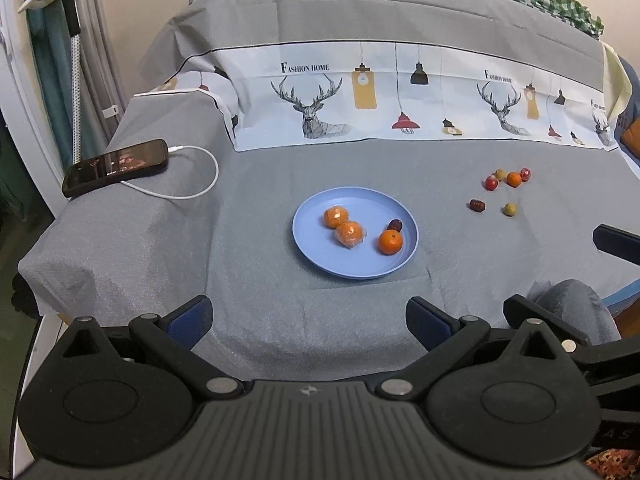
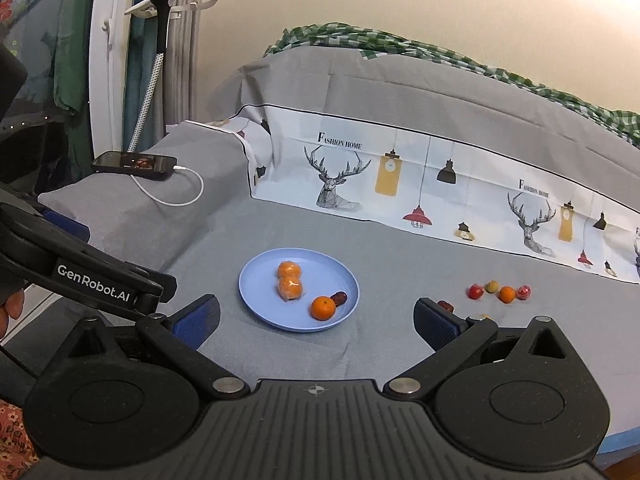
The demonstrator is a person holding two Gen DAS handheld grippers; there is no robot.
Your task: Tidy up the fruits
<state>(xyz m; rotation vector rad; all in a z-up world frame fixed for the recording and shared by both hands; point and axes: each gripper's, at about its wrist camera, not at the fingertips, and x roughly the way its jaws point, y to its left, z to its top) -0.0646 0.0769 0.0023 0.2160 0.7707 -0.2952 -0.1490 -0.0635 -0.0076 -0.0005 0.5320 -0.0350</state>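
A blue plate (image 1: pixel 320 258) (image 2: pixel 260 304) lies on the grey cloth and holds two wrapped oranges (image 1: pixel 343 226) (image 2: pixel 289 280), a bare orange (image 1: pixel 390 242) (image 2: pixel 323 308) and a dark red date (image 1: pixel 394 225) (image 2: pixel 340 298). Right of the plate several small fruits lie loose: a red one (image 1: pixel 491 183) (image 2: pixel 475 291), a small orange (image 1: pixel 514 179) (image 2: pixel 507 294), a date (image 1: pixel 477 205) (image 2: pixel 445 305) and a green one (image 1: pixel 509 209). My left gripper (image 1: pixel 308 320) is open and empty, short of the plate. My right gripper (image 2: pixel 316 322) is open and empty too, just short of the plate.
A phone (image 1: pixel 116 167) (image 2: pixel 134 165) on a white charging cable (image 1: pixel 188 190) rests on a raised, cloth-covered ledge at the left. A deer-print cloth band (image 1: pixel 400 96) rises behind the fruits. The other gripper's body (image 2: pixel 80 276) reaches in at the left of the right wrist view.
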